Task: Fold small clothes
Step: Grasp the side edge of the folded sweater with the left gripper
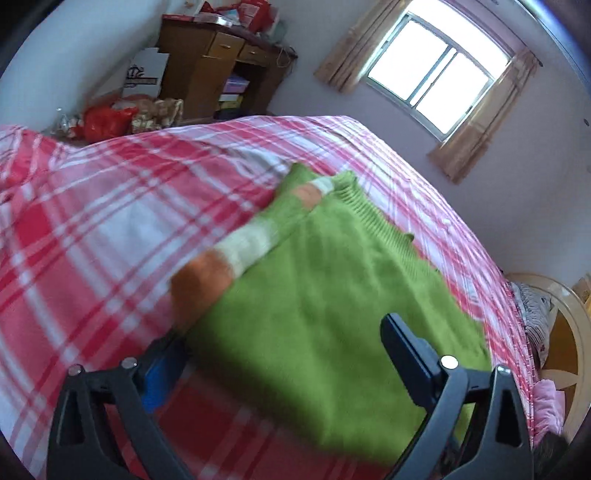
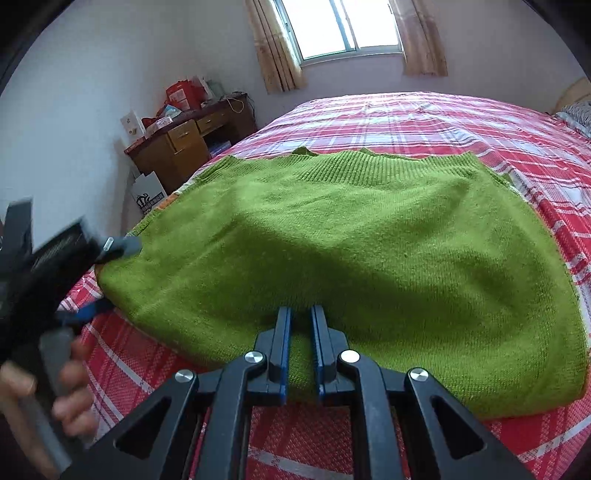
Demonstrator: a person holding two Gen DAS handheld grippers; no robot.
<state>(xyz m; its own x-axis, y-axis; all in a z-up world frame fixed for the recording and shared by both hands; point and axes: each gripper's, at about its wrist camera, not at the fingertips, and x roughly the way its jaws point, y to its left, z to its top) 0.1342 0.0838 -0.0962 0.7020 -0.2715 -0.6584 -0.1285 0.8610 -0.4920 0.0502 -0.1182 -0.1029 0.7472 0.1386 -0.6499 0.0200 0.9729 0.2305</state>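
My right gripper (image 2: 300,317) is clenched on the near folded edge of the green sweater (image 2: 332,251), a ridge of knit pinched between the two blue-lined fingers (image 2: 283,343), which stand nearly together. The sweater lies spread on the bed's red-and-white plaid sheet (image 2: 424,122), its ribbed hem toward the far side, facing the window (image 2: 343,26). My left gripper (image 1: 284,343) is released, its jaws standing wide apart over the sweater's left edge; the right-hand finger (image 1: 406,354) hangs above the green knit, while the other one sits low at the border where cloth meets sheet, and through the blur I cannot tell whether either touches the fabric. A sleeve (image 1: 240,247) banded in green, white and orange runs along that left edge, its orange end lying on the sheet just ahead of my left finger. From the right wrist view my left hand (image 2: 70,387) shows at the frame's left, wrapped around the grey handle. A wooden desk (image 2: 184,147) stands against the wall beyond the bed's corner, with red bags piled on top.
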